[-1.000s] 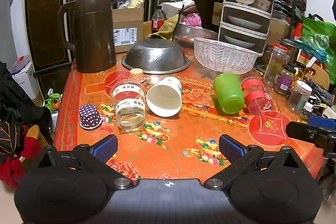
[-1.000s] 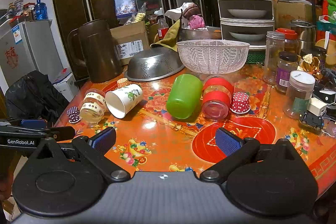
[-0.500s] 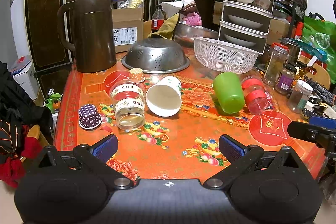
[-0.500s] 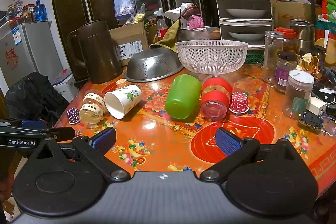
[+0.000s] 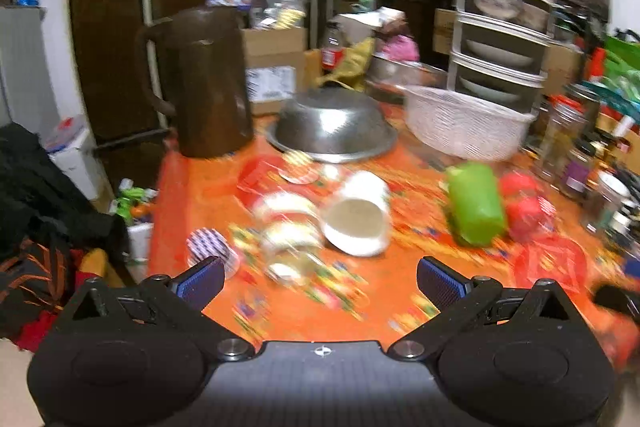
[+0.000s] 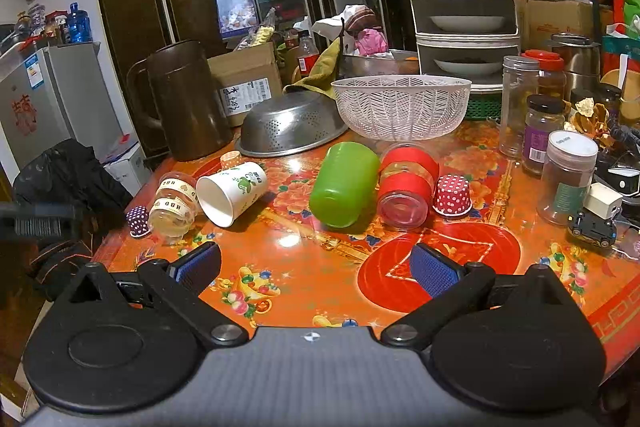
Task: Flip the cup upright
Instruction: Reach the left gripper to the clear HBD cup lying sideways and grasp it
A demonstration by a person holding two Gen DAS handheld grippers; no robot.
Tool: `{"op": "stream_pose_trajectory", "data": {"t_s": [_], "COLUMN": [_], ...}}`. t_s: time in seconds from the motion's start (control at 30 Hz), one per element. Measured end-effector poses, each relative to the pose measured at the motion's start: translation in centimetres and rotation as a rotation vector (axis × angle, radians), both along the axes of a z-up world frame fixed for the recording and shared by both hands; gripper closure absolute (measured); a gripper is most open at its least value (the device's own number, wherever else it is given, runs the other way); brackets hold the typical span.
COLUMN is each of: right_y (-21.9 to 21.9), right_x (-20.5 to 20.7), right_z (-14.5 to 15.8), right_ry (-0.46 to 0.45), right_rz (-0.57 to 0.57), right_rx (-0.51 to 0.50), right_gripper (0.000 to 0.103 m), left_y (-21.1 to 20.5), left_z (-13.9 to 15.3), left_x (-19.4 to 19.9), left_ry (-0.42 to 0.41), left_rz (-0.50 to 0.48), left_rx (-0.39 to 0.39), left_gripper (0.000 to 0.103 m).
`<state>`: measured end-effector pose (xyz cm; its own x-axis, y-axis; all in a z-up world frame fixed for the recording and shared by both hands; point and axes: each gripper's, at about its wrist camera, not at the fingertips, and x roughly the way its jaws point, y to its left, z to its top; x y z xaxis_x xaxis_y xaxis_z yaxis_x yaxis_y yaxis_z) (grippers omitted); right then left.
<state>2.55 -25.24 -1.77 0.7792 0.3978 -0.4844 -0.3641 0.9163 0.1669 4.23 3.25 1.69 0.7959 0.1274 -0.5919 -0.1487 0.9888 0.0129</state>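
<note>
worktop (image 6: 304,251), covered in orange patterned cloth, is seen crowded with kitchenware. a tiered dish rack (image 6: 460,7) is noted at the back right, a brown pitcher (image 6: 188,103) upright at the back left. beside the pitcher a steel colander (image 6: 290,125) is set upside down, its rim touching a white plastic basket (image 6: 402,105) that stands upright.

left tongs (image 5: 318,281) are held spread, nothing between the blue pads, low over the near edge of the worktop; the left wrist view is smeared by motion blur. right tongs (image 6: 316,267) are likewise spread and empty, over the near edge, apart from every item.

green cup (image 6: 344,185) is found on its side at mid worktop, closed base toward the right wrist camera, touching a red-banded glass jar (image 6: 406,185) also on its side. white paper cup (image 6: 232,193) with a green print is lying on its side, mouth toward the near left, resting against a clear jar (image 6: 174,203) with lettered tape bands, also tipped over. in the left wrist view the paper cup's open mouth (image 5: 354,225) is faced almost straight on.

smaller items: spice jars (image 6: 566,175) upright at the right, a red dotted cupcake liner (image 6: 452,195) just beside the red jar, a purple dotted liner (image 6: 138,221) at the left edge.
</note>
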Motion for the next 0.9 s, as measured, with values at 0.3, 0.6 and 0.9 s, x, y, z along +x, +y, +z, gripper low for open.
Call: {"op": "stream_pose_trajectory", "data": {"t_s": [0.3,0.6,0.9], "right_y": [-2.5,-5.1,-6.0], "right_x": [0.4,0.5,0.6], "right_z": [-0.8,-1.1,-1.6], "right_ry": [0.02,0.031,0.044], "right_rz": [-0.002,-0.035,-0.043], "right_rx": [0.059,0.089,0.103], "right_gripper": [0.001,0.001,0.001], "left_y": [3.6,3.7,3.8], "left_z": [-0.8,-4.5,-6.4], "left_x": [10.0,13.1,14.8], "left_ry": [0.228,0.343,0.382], "left_rz": [0.05,0.088,0.113], "left_rx": [-0.018,-0.067,-0.082], "left_gripper": [0.006,0.013,0.023]}}
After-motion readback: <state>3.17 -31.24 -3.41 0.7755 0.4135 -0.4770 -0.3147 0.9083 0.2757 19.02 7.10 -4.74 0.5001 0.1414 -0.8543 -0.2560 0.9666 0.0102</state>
